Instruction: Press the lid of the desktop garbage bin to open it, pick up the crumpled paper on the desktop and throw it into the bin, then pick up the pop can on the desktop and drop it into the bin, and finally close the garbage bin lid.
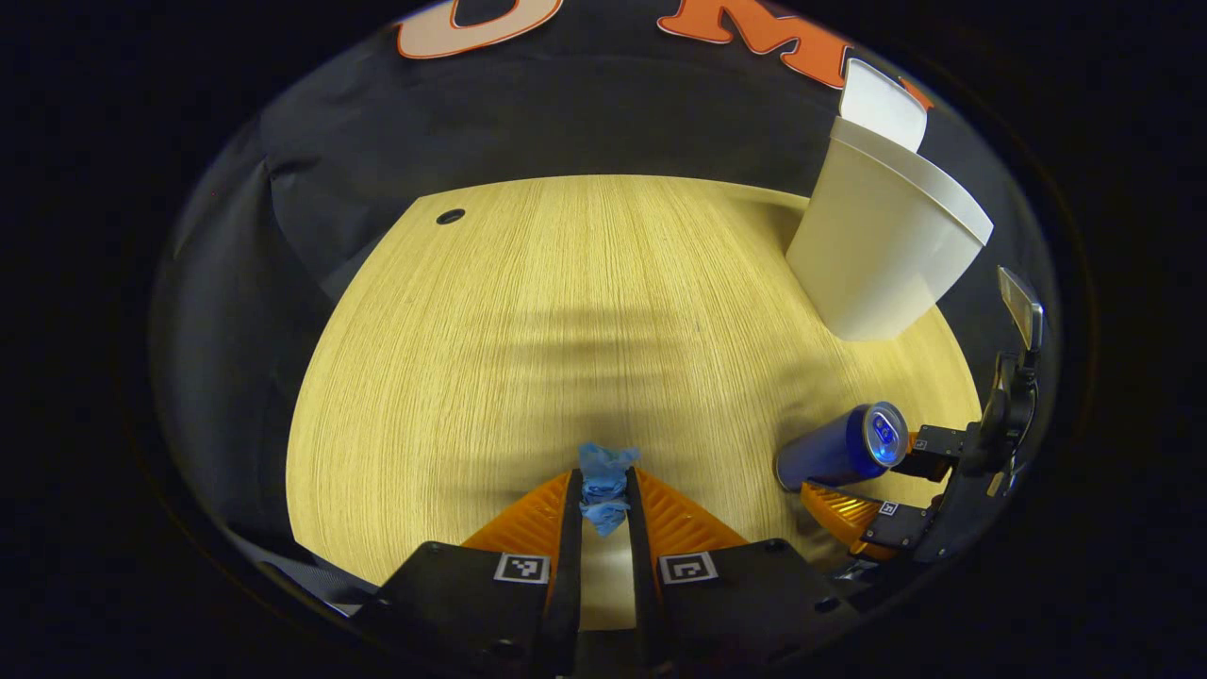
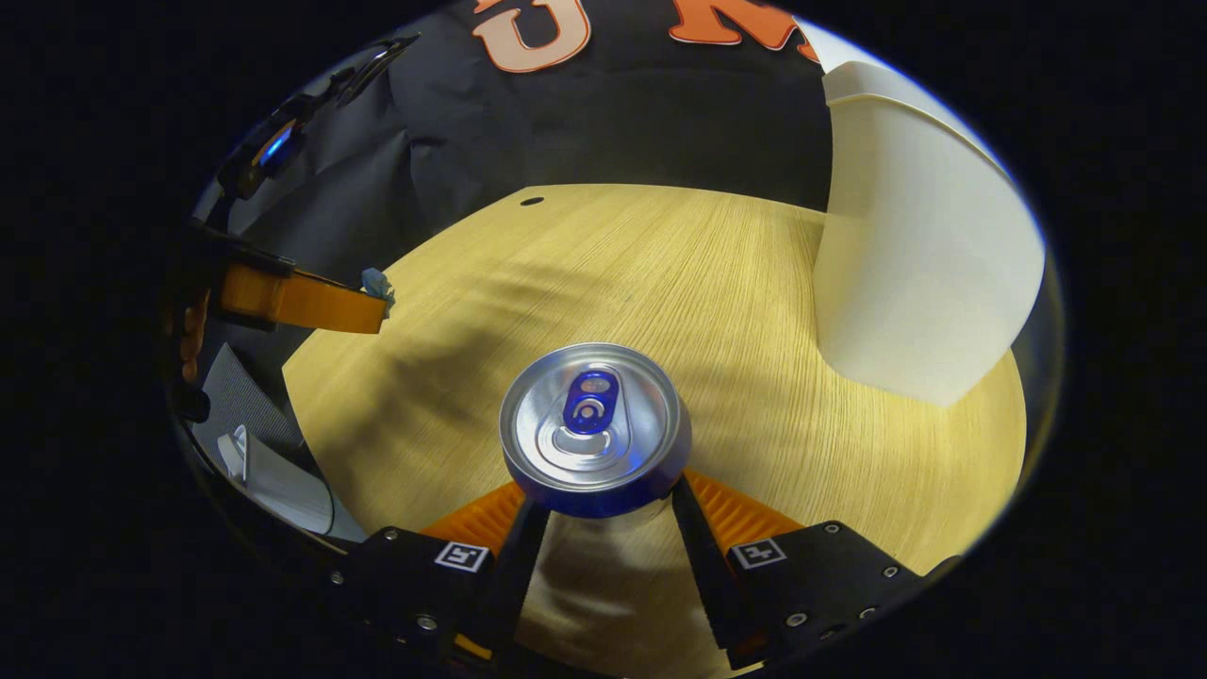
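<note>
I am pinching the soft, light paper [image 1: 603, 488] between my left fingers [image 1: 569, 528]; my right fingers [image 2: 700, 538] are clamping the slick, dentable can [image 2: 594, 429] at its sides; bin [image 1: 882, 240] standing open.

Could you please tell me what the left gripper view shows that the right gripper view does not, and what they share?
Left gripper view alone: the bin's raised lid, and the pop can's blue side as it lies level between the right gripper's fingers.

Right gripper view alone: the can's silver top and pull tab, seen end-on, and a hand holding the left gripper.

Shared: the wooden desktop, the white bin, the can, and the blue crumpled paper pinched by the left gripper.
</note>
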`<state>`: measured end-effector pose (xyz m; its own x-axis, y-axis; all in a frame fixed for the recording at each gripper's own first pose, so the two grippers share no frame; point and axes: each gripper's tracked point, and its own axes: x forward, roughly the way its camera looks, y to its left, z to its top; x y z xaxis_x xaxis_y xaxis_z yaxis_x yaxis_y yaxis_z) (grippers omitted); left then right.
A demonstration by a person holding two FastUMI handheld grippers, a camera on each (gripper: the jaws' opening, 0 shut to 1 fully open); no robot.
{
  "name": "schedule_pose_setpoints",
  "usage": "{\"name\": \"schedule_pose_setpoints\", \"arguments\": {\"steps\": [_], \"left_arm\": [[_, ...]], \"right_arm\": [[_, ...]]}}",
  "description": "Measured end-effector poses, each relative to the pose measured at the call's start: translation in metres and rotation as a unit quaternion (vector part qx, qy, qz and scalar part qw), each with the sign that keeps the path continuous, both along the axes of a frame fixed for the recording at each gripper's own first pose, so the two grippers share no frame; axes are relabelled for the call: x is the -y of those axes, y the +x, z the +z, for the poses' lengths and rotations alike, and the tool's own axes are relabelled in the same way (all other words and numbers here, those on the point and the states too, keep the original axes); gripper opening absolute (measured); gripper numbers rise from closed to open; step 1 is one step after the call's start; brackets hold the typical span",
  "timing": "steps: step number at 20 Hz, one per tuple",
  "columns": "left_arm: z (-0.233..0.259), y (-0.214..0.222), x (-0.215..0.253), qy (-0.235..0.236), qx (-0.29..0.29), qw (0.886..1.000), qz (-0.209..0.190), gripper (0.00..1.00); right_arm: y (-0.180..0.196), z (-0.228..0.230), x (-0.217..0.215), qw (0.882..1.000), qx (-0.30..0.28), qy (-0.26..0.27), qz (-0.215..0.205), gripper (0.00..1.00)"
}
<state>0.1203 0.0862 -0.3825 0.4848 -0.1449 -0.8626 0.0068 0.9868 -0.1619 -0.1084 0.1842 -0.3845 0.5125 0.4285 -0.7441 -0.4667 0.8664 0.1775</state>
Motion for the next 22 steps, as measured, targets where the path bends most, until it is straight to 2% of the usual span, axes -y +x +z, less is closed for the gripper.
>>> {"name": "schedule_pose_setpoints", "arguments": {"steps": [5,6,7,12,18,22], "left_arm": [[-0.003,0.019,-0.002,-0.007,0.022,0.999,-0.022,0.29],[-0.002,0.024,-0.003,-0.011,0.027,0.999,-0.025,0.29],[-0.004,0.028,-0.005,-0.013,0.035,0.999,-0.029,0.28],[0.003,0.059,0.003,-0.027,0.072,0.995,-0.057,0.28],[0.041,0.107,0.04,-0.049,0.134,0.984,-0.103,0.28],[0.07,0.133,0.07,-0.068,0.168,0.974,-0.136,0.29]], "right_arm": [[0.004,0.004,0.0,1.0,0.013,0.001,-0.011,0.77],[0.005,0.006,0.001,1.0,0.016,0.0,-0.017,0.72],[0.005,0.004,0.0,1.0,0.016,0.0,-0.026,0.75],[0.006,0.003,0.001,0.998,0.022,-0.011,-0.055,0.75],[0.007,0.006,0.003,0.995,0.022,-0.015,-0.097,0.75],[0.0,0.004,0.002,0.989,0.022,-0.02,-0.142,0.75]]}}
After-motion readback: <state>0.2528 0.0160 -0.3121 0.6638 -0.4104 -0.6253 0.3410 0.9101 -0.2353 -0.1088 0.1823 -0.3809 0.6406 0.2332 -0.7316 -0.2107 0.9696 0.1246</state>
